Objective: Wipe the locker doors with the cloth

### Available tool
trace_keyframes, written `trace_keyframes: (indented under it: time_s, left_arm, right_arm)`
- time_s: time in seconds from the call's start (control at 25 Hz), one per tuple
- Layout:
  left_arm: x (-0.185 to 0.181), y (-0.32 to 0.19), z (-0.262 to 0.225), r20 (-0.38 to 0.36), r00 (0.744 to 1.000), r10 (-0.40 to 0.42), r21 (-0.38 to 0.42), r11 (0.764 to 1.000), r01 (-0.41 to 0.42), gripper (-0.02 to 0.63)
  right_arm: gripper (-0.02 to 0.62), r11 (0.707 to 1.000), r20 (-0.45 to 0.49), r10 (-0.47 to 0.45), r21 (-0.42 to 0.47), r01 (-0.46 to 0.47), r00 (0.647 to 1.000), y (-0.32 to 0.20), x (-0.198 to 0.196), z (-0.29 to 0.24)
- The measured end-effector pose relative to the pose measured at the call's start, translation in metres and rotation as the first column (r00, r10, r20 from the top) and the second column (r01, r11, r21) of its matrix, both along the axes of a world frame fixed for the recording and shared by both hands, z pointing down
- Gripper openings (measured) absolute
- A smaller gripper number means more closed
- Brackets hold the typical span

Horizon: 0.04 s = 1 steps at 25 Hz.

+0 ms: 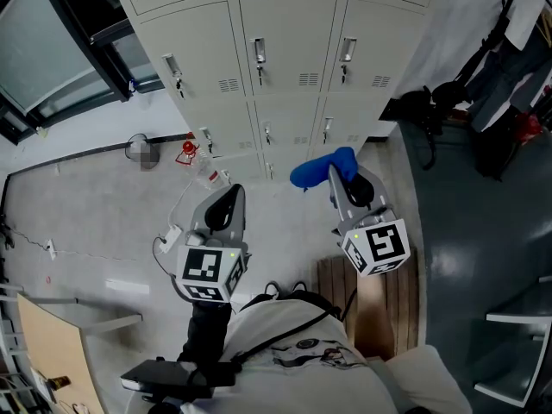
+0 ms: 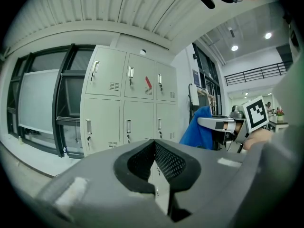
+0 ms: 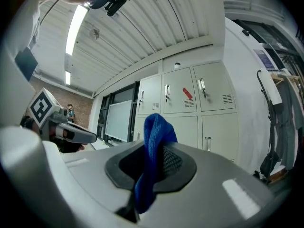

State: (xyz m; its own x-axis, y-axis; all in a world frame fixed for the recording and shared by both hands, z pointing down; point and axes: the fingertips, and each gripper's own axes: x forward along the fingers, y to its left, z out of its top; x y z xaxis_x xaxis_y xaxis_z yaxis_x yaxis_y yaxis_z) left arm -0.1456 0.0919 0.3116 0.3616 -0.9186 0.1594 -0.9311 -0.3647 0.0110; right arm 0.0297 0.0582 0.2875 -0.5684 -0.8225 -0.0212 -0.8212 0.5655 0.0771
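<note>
Head view, with both gripper views. The cloth (image 1: 321, 169), a bright blue knitted fabric, is pinched in the closed jaws of the right tool (image 1: 338, 179). Its upper end stands up above the jaws in a rounded fold, and its lower end hangs down between them as a twisted tail. It is held in front of the locker doors (image 1: 285, 41), which are pale grey with handles and vent slots, and it is not touching them. The left tool (image 1: 226, 203) has its jaws together on nothing. A red tag (image 3: 187, 93) marks an upper door.
</note>
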Motion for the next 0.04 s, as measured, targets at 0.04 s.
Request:
trace_keyframes:
  time_s: [0.04]
  left_arm:
    - [0.0011,-0.0011,-0.0005,0.0,1.0,0.0,0.001,1.0,0.0,-0.002]
  right_arm:
    - [0.037,1.0,0.0,-0.003,0.008,0.003,1.0,-0.0005,0.0004,-0.0028]
